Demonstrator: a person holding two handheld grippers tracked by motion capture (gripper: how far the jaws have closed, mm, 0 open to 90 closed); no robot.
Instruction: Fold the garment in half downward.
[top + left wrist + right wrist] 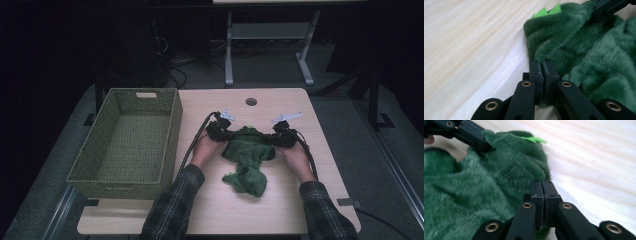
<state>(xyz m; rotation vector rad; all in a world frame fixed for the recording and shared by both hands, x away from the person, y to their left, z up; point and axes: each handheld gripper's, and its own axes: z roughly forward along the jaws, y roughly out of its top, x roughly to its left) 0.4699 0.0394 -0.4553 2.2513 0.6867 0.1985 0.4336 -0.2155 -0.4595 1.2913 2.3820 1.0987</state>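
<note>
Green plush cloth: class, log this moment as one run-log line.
left gripper: shut on green plush cloth | right gripper: shut on cloth's other edge | cloth: on table | basket: beside it

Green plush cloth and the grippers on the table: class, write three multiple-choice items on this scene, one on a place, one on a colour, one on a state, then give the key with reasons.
1. Where does the woven basket stand relative to the green plush cloth?
A. to its left
B. to its right
C. on top of it

2. What colour is the basket?
A. red
B. olive green
C. white

3. How do the jaws of the left gripper stand?
A. wide open above the cloth
B. shut on an edge of the cloth
C. shut on the basket rim

Key: 1 A, the high view shows the basket at the table's left side. 2 B, its weave is olive green. 3 B, the left gripper view shows the pads together pinching plush; the right gripper does likewise.
</note>
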